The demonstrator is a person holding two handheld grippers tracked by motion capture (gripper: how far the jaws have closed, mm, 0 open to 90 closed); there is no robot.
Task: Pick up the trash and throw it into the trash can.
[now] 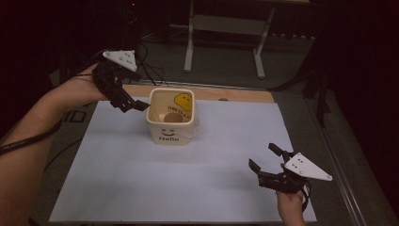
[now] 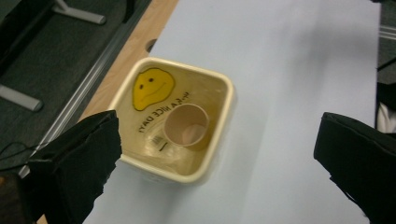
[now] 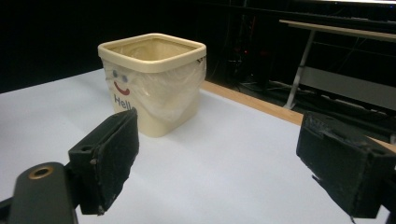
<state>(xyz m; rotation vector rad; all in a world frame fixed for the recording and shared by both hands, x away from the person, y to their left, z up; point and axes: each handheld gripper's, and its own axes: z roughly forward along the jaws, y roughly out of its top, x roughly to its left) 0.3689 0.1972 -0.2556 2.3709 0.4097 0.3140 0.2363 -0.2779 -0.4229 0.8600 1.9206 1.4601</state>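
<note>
At the far middle of the white sheet (image 1: pixel 141 188) a cup (image 1: pixel 173 117) already sits inside the cream bin (image 1: pixel 170 134), both the left gripper (image 1: pixel 134 104) and right gripper (image 1: pixel 266 157) spread wide and empty, so little seems left.

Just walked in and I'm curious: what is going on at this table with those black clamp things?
A person holds a two-jaw gripper in each hand over a white sheet. The left gripper, jaws open, hovers at the rim of a cream bin with a smiley face; a paper cup lies inside it. The right gripper, also open, is off to the side near the sheet's edge, holding nothing. Neither is gripping anything at this moment.
</note>
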